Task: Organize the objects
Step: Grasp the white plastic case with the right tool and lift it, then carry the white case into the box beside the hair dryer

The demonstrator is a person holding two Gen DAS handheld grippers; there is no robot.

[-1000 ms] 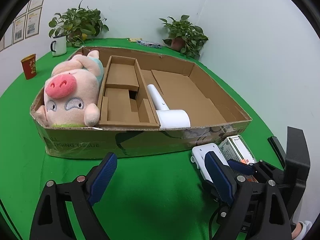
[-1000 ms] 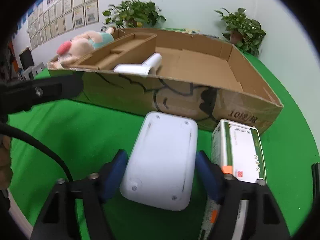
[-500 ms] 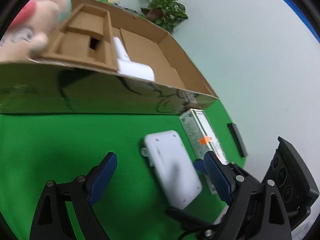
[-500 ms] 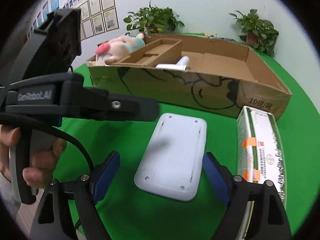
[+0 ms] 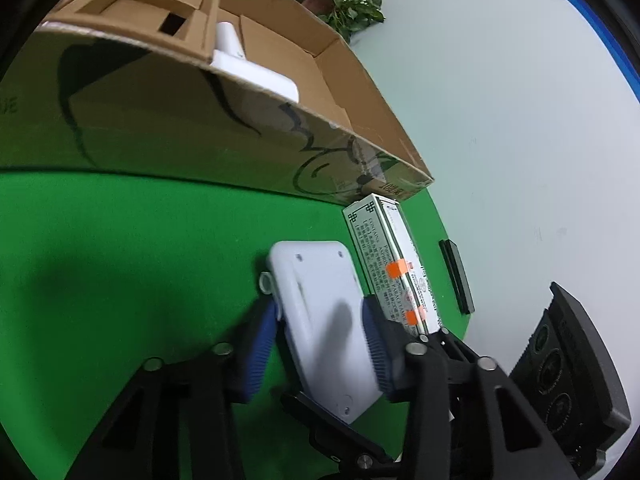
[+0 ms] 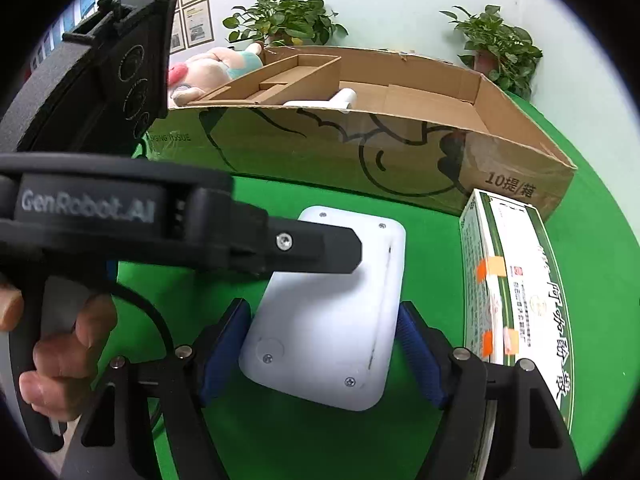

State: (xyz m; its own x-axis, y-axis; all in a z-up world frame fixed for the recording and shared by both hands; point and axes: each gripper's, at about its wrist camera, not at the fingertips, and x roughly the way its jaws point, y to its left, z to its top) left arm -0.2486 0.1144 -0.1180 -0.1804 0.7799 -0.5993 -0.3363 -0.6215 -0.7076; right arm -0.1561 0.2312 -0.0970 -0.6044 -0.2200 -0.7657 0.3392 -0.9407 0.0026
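White device (image 5: 324,320) edges between left gripper (image 5: 320,344) closing jaws.

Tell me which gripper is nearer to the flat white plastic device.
Left. Left gripper, jaws just closing, pinches the device; right gripper, jaws also closing, straddles its near end with slim gaps.

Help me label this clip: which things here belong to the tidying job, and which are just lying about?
Part of the job:
flat white plastic device
green-and-white printed carton
open brown cardboard box
pink plush pig
white handled appliance

Lying about:
leafy potted plants
framed wall sheets
black bar
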